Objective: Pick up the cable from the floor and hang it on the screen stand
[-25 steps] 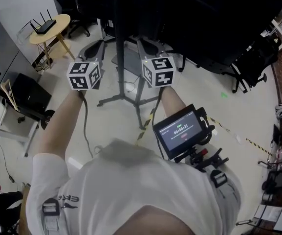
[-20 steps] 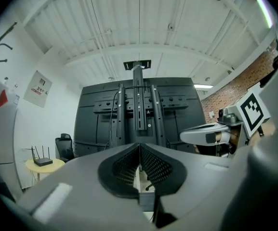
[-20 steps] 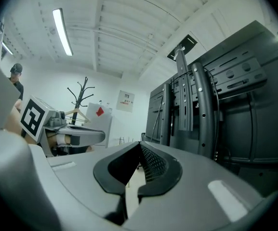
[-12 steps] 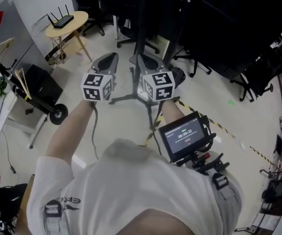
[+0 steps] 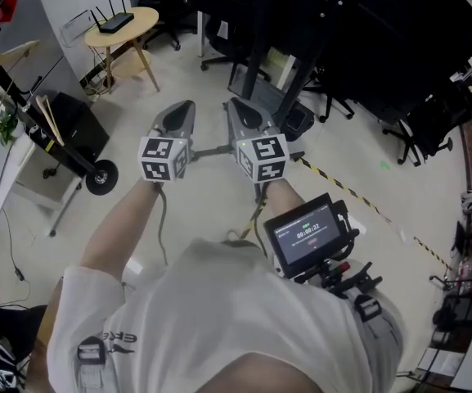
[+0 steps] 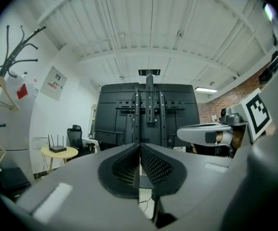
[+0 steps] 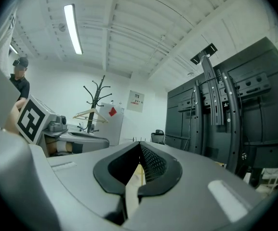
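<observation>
Both jaws clenched on nothing: left gripper, right gripper. Thin cable lies on the floor before the screen stand. Best dip low, open wide, pinch mid-length.

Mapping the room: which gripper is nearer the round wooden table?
The left gripper: the table stands beyond it on its outer side; the right gripper is farther.

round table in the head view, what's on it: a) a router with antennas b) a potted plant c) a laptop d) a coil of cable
a, a black router with upright antennas sits on the round table.
</observation>
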`<state>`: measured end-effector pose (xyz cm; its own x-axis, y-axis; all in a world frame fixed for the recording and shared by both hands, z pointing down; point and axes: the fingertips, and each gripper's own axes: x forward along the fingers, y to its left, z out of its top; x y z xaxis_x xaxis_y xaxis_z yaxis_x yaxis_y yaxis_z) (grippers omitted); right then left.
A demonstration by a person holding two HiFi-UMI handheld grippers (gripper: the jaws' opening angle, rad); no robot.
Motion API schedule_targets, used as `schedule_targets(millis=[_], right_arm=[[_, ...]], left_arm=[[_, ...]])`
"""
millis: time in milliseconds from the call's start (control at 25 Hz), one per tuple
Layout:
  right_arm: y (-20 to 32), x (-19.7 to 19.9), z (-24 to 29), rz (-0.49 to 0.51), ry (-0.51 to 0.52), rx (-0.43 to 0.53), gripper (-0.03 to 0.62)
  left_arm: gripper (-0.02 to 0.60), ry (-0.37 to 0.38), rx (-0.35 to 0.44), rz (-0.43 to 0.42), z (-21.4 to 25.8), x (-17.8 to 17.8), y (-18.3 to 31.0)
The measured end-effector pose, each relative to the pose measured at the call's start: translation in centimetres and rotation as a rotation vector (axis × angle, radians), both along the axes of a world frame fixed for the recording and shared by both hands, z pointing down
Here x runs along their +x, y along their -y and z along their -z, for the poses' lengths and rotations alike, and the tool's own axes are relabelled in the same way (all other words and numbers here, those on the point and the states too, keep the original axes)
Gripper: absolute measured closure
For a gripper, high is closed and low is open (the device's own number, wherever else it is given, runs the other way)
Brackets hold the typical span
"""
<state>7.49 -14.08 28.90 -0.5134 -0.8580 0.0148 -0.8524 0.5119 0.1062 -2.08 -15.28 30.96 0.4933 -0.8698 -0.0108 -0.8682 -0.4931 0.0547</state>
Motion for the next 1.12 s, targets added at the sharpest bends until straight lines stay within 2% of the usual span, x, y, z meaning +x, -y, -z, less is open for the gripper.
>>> schedule_targets(millis=[280,760,1120], right_arm=[[-1.1,0.8,-2.3,0.018,0.021,-0.022,0.580],[-3.1,3.4,-9.3,-0.021,0.035,-0.122,0.580],[-4.3,5.6,-12.3,-0.068,0.030,-0.145,0.581]], left_arm=[[0.578,0.025,0.031,0.052,-1.7,-1.2,-1.7],[0.578,0.057,-0.004,0.111,-7.9,-2.9,-4.2],[0.578,0.073,-0.037,0.146,-11.3,-3.7,-5.3]])
